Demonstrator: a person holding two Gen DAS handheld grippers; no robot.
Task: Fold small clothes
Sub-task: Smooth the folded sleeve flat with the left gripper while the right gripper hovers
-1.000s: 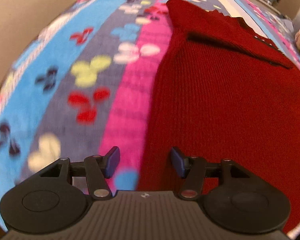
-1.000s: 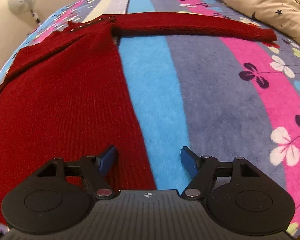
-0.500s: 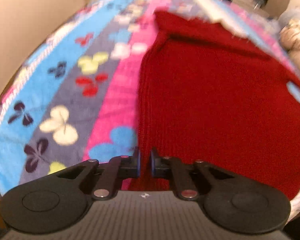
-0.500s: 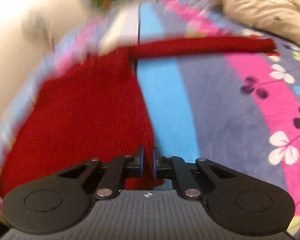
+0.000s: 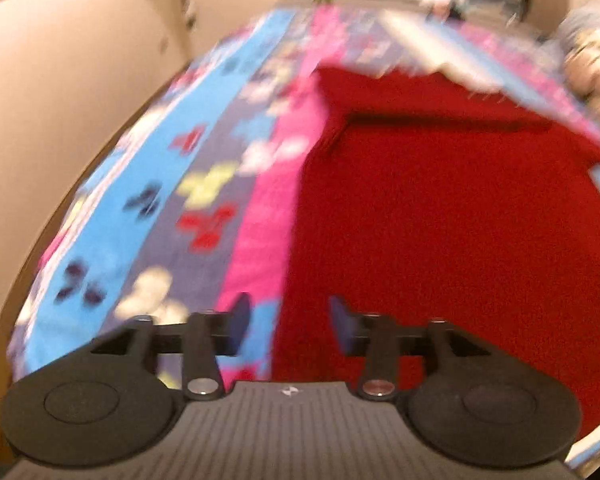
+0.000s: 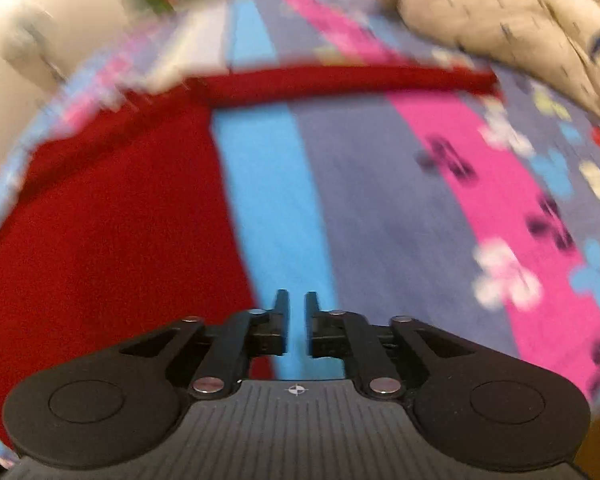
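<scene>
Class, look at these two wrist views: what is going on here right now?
A person holds a claw in each hand over a red knit sweater spread flat on a striped floral blanket. The left claw sits at the sweater's left edge, the right claw just off its right edge. Both claws are opening with nothing gripped between them. One sleeve lies stretched out sideways, so no fold shows yet.

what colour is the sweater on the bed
Dark red sweater, plain knit; the left wrist view shows it best.
</scene>
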